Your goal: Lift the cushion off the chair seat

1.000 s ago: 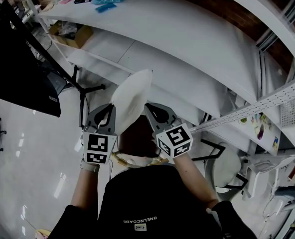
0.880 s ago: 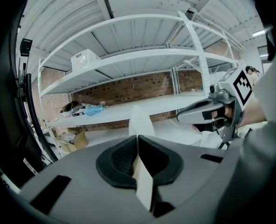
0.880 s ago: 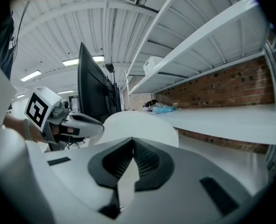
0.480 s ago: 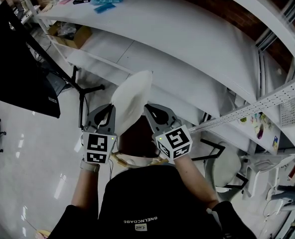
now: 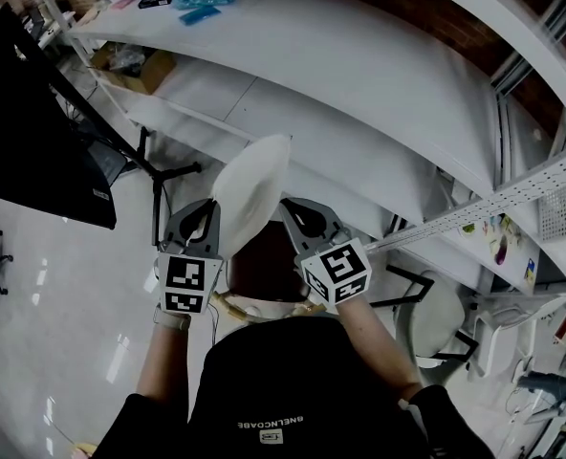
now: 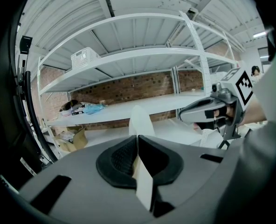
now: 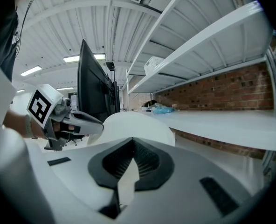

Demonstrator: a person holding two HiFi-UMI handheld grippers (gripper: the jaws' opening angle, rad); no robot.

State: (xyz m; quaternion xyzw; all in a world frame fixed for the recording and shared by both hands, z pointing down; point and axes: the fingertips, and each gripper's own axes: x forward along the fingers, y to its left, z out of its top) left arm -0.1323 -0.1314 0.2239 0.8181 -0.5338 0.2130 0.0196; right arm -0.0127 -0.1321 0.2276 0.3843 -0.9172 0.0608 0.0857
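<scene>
Both forearms reach forward from the person's dark shirt, side by side, with the marker cubes turned up toward the head camera. The left gripper (image 5: 209,216) and the right gripper (image 5: 291,212) point ahead and a little downward, angled in toward each other. The white cushion (image 5: 250,187) stands on edge between them, slanting up and away toward the white shelving (image 5: 379,84).

In the left gripper view the jaws of the left gripper (image 6: 138,158) are pinched together on a thin fold of the cushion's (image 6: 140,120) edge. In the right gripper view the right gripper (image 7: 131,164) is clamped the same way on the opposite edge of the cushion (image 7: 135,124).

The dark chair seat (image 5: 262,273) lies below, between the two hands. Whether the cushion's lower end is clear of it cannot be told.

Against the earlier head views, hands, grippers and cushion sit in the same places and nothing has visibly shifted
</scene>
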